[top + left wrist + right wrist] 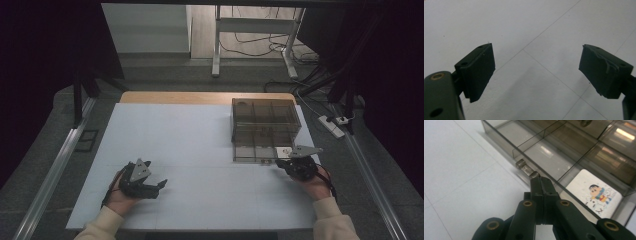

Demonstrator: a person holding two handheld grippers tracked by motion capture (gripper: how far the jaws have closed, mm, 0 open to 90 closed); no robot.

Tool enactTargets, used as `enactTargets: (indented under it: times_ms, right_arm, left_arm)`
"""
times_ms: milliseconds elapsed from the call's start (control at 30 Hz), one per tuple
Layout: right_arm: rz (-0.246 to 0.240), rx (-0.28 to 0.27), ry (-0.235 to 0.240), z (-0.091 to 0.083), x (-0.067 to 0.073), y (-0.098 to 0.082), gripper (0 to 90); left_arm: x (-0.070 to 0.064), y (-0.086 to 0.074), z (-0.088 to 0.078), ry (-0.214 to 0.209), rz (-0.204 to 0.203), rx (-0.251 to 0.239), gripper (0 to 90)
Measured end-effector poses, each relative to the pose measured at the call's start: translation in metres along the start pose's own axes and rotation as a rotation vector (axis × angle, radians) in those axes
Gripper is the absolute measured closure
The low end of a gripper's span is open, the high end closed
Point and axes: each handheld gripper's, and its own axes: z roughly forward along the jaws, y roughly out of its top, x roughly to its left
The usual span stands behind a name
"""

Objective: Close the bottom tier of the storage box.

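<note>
A smoky clear plastic box (265, 114) stands at the table's right back, its divided drawer (549, 152) drawn out toward me. A white card with a cartoon figure (596, 196) lies in the drawer's near compartment. My right gripper (541, 180) is shut, its tips against the end of the drawer's clear handle (525, 168); I cannot tell whether they pinch it. From above, the right gripper (280, 162) sits at the drawer's front right corner. My left gripper (159, 187) rests at the front left of the white table top (529, 25), jaws open, nothing between them.
The white mat (190, 140) covers the table, with a wooden strip (200, 97) showing at its back edge. Metal rails (55, 170) run along both sides. A power strip (331, 126) and cables lie on the floor at the right.
</note>
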Motion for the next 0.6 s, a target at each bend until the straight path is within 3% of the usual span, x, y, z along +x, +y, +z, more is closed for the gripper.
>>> enactTargets:
  times_ms: [600]
  right_arm:
    - [-0.044, 0.047, -0.047, 0.017, 0.004, 0.001, 89.3]
  left_arm:
    - [0.0, -0.001, 0.0, 0.004, -0.004, 0.002, 13.3]
